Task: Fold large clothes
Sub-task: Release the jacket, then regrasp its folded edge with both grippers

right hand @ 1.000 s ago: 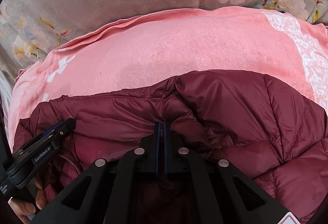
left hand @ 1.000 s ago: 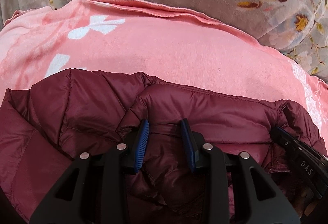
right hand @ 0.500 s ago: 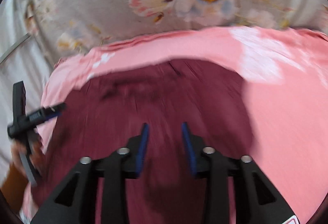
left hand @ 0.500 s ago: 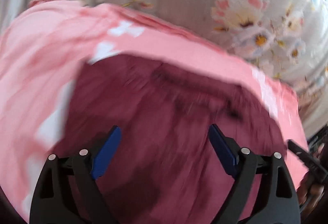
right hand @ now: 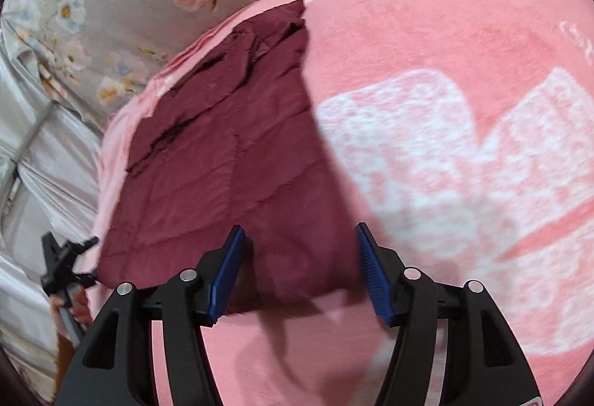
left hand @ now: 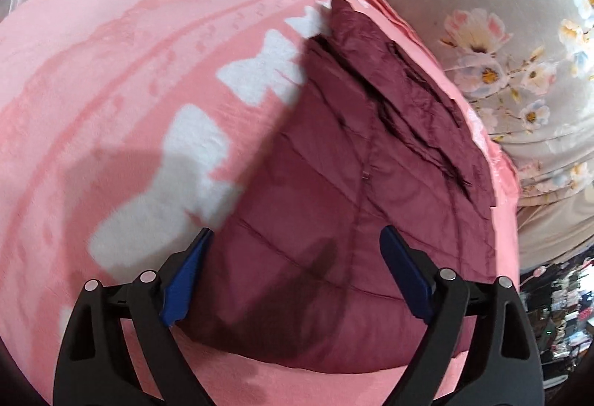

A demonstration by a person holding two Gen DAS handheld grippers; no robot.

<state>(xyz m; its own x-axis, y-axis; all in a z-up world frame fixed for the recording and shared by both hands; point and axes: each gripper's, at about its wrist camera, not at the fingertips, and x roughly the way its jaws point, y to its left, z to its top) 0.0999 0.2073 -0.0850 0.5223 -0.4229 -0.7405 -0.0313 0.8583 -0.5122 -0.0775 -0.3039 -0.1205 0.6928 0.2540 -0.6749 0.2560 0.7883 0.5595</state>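
- Left wrist view, far left: pink blanket (left hand: 122, 79) with white bow shapes fills that side; its near part is softened by blur, and the round frame cuts it off at the left and bottom.
- Centre: dark red quilted jacket (left hand: 334, 205) lies folded flat on the blanket, creased layers bunched along its far edge. What those layers are, sleeve or collar, cannot be made out.
- Left gripper (left hand: 295, 270): jaws wide apart, nothing gripped; the jacket shows beyond the gap, and the pads press on nothing.
- Right: grey flowered sheet (left hand: 512, 46) beyond the blanket edge. Lower right corner holds dark clutter too small to read.
- Right wrist view, far left: pale curtain-like cloth, and the left gripper (right hand: 70, 263) seen small at the edge, a hand (right hand: 74, 307) on its handle, mostly cut off.
- Centre: jacket (right hand: 222, 161) again, its near edge partly behind the blue pads.
- Right gripper (right hand: 300, 276): jaws opening, nothing held; the jacket's near corner shows behind the gap.
- Right: blanket (right hand: 464, 79) with large white print, blurred; lettering near the top is unreadable.
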